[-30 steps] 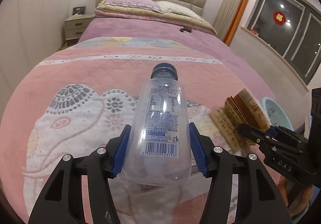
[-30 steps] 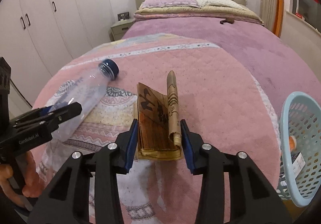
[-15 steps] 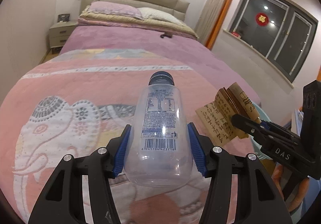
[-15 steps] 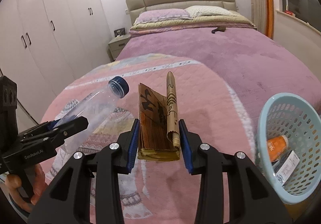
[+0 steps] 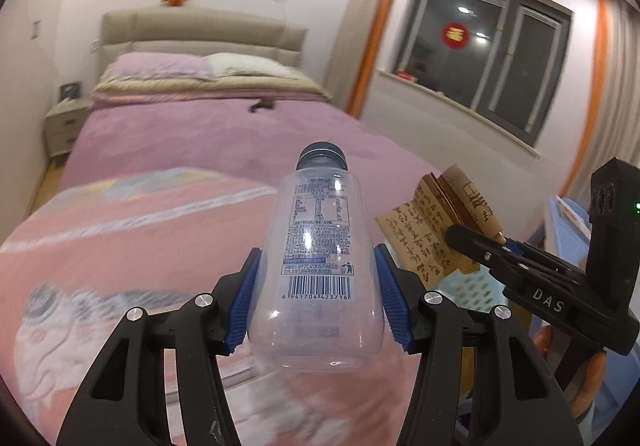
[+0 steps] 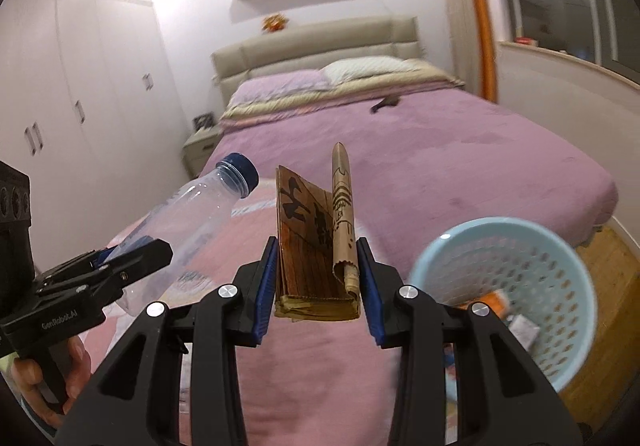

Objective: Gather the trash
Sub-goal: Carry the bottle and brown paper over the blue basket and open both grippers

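Bed (image 6: 460, 150) fills the room ahead of both grippers, purple cover up top, pink patterned quilt (image 5: 120, 246) under and ahead of the jaws. White wardrobe (image 6: 80, 106) runs off to the left of the right gripper's view, dark window (image 5: 500, 58) w/ a red sticker sits up and to the right of the left gripper. Beige headboard (image 6: 320, 42) far ahead, pillows below it, small nightstand (image 6: 200, 150) at the bed's far left corner.

Light blue basket (image 6: 520, 278), perforated wall, stands on the wood floor just right of the right gripper's jaws and lower down; some bits already inside, an orange piece and a white one, blurred, can't say more.

Left gripper (image 5: 316, 286): jaws clamped on the clear plastic bottle (image 5: 320, 246), blue pads pressing both sides of its lower body, blue cap pointing away ahead, barcode label facing the cam. Bottle is off the quilt, carried in the air. In the right view it angles up w/ the cap toward the headboard, just left of the right jaws.

Right gripper (image 6: 318, 286): jaws closed on the folded brown paper (image 6: 316, 246), a thick wad w/ dark brush lettering, one rolled edge standing up on its right side. Pads touch both faces of the wad, which sticks up and forward from the jaws, clear of the bed. From the left view the paper sits right of the bottle, near but apart.

A hand (image 6: 60, 370) shows under the left gripper's handle, fingers wrapped round the grip.
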The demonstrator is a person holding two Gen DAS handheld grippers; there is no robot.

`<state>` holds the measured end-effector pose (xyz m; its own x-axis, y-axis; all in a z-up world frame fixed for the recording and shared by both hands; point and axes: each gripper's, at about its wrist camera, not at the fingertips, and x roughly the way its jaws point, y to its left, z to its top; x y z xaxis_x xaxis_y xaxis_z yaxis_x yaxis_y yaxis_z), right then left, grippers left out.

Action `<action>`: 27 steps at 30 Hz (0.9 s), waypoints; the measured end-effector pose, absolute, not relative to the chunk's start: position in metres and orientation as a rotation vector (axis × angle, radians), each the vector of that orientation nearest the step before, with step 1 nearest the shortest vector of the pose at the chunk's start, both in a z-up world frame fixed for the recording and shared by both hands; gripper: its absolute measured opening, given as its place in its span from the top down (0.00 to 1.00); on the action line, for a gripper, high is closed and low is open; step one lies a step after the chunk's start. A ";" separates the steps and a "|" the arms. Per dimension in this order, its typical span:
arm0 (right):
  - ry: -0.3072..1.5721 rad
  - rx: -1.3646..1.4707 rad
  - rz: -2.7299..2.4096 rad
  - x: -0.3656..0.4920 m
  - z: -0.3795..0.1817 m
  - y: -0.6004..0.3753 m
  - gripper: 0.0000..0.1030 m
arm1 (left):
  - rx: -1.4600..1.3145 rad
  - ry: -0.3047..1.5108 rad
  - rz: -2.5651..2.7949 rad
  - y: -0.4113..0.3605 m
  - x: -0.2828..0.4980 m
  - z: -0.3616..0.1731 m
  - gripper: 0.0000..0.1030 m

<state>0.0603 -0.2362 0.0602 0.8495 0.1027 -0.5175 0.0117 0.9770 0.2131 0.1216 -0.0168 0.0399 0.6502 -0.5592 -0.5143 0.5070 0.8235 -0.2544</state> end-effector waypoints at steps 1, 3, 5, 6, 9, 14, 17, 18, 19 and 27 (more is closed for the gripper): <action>0.545 0.221 0.030 0.056 0.062 -0.245 0.66 | -0.083 0.615 -0.631 -0.027 0.121 0.042 0.48; 0.528 0.244 -0.015 0.049 0.066 -0.269 0.66 | -0.067 0.622 -0.681 -0.050 0.124 0.045 0.48; 0.535 0.263 -0.078 0.046 0.064 -0.291 0.66 | -0.054 0.631 -0.741 -0.078 0.127 0.047 0.48; 0.547 0.278 -0.117 0.046 0.060 -0.303 0.66 | -0.052 0.635 -0.759 -0.088 0.129 0.046 0.48; 0.583 0.358 -0.182 0.045 0.046 -0.341 0.66 | -0.046 0.675 -0.815 -0.125 0.137 0.035 0.48; 0.672 0.437 -0.294 0.049 0.016 -0.387 0.64 | 0.024 0.731 -0.866 -0.186 0.154 0.014 0.48; 0.714 0.479 -0.310 0.054 -0.003 -0.404 0.58 | 0.052 0.758 -0.884 -0.206 0.164 0.002 0.45; 0.728 0.483 -0.321 0.055 -0.009 -0.408 0.55 | 0.050 0.764 -0.885 -0.206 0.167 -0.001 0.36; 0.739 0.488 -0.329 0.055 -0.014 -0.412 0.49 | 0.047 0.769 -0.881 -0.207 0.167 -0.003 0.32; 0.750 0.499 -0.322 0.049 -0.021 -0.414 0.43 | 0.009 0.776 -0.838 -0.165 0.160 -0.012 0.22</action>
